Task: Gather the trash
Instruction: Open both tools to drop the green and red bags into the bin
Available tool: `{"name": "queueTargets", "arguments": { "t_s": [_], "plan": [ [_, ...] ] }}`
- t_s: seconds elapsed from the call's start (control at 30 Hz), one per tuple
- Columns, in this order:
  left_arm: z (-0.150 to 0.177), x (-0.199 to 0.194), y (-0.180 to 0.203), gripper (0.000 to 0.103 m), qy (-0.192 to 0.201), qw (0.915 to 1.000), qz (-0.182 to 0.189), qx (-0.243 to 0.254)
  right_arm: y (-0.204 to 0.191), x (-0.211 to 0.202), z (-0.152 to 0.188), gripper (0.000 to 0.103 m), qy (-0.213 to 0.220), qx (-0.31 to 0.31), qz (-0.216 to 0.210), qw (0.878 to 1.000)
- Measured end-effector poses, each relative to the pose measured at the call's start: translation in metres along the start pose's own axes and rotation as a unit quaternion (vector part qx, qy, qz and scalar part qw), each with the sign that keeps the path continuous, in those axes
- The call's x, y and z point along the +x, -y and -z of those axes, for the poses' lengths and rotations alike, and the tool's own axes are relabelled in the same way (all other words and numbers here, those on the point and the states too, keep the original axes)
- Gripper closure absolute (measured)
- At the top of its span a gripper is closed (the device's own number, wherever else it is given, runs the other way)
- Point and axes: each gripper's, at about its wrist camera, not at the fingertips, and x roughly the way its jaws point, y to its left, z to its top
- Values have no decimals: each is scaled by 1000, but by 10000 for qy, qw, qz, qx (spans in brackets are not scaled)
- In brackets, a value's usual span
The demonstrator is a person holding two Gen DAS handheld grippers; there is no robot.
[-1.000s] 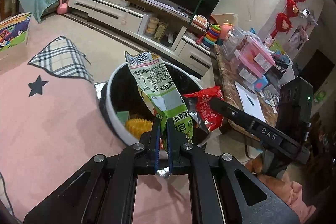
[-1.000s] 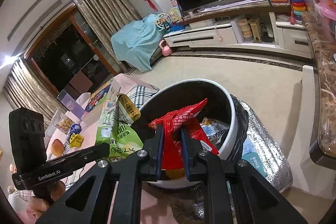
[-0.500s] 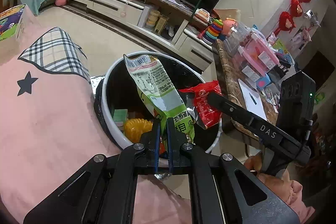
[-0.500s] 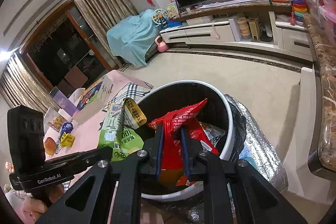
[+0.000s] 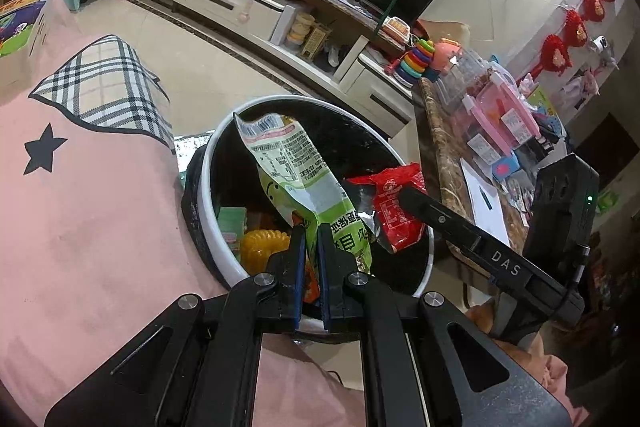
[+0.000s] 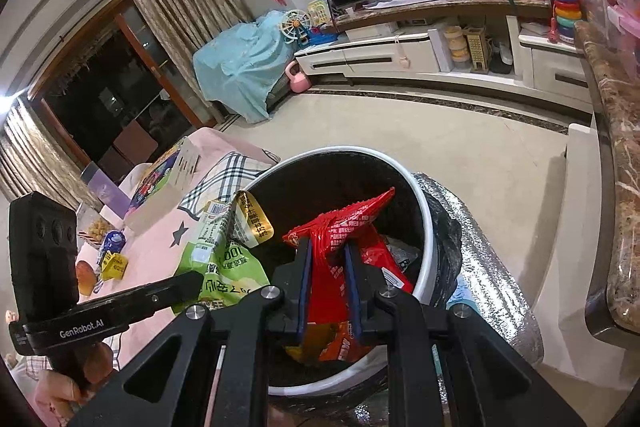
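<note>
My left gripper point(image 5: 311, 231) is shut on a green snack bag point(image 5: 296, 171) and holds it upright over the round white-rimmed trash bin point(image 5: 208, 203). My right gripper point(image 6: 327, 251) is shut on a red snack bag point(image 6: 340, 227) over the same bin point(image 6: 424, 219). In the left wrist view the red bag point(image 5: 394, 199) hangs from the right gripper's fingers beside the green one. In the right wrist view the green bag point(image 6: 216, 259) sits at the bin's left rim. The bin holds a yellow item point(image 5: 262, 247) and other wrappers.
A pink tablecloth with a plaid patch point(image 5: 100, 79) lies left of the bin. A marble counter point(image 6: 620, 155) with toys stands right. Snacks and a box point(image 6: 168, 179) lie on the table. A TV stand point(image 6: 400, 55) is across the floor.
Both grippers have moved forward over the bin, so the bin now sits closer and lower under the two held bags. Both bags stay gripped.
</note>
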Motion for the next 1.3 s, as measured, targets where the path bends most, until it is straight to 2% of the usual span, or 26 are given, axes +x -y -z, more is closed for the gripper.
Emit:
{"name": "queueTargets", "arguments": {
  "t_s": [0.43, 0.53, 0.57, 0.6, 0.63, 0.73, 0.8, 0.83, 0.9, 0.97, 1.17, 1.3],
  "plan": [
    [1, 10, 4, 97, -75, 10000, 12, -7, -4, 6, -3, 85, -62, -89, 54, 9999],
    [2, 9, 1, 89, -121, 9999, 31, -55, -4, 7, -3, 82, -105, -89, 86, 9999],
    [3, 8, 1, 82, -133, 9999, 25, -68, -3, 7, -3, 77, -129, -77, 105, 9998],
    [5, 6, 0, 79, -124, 9999, 19, -92, -3, 8, -3, 74, -159, -70, 107, 9998],
    [6, 4, -1, 75, -99, 9999, 13, -99, -3, 8, -2, 67, -175, -68, 113, 9998],
    [11, -5, 0, 75, -8, 10000, -10, -66, -6, 6, -1, 54, -167, -83, 110, 9998],
    [15, -13, 2, 72, 102, 9999, -90, -1, -9, 4, 1, 53, -165, -91, 92, 9998],
    [18, -20, 3, 65, 187, 9997, -157, 20, -10, 3, 1, 52, -160, -95, 90, 9998],
    [23, -32, 2, 53, 336, 9991, -249, 18, -14, -1, 3, 41, -129, -94, 36, 9999],
    [29, -45, -2, 51, 474, 9984, -317, -25, -21, -5, 5, 30, -73, -110, -47, 9999],
    [55, -84, -29, 46, 807, 9943, -643, -273, -48, -19, 17, 19, 49, -162, -300, 9994],
    [71, -108, -52, 46, 1059, 9876, -1010, -565, -71, -22, 28, 18, 65, -287, -430, 9986]
  ]
}}
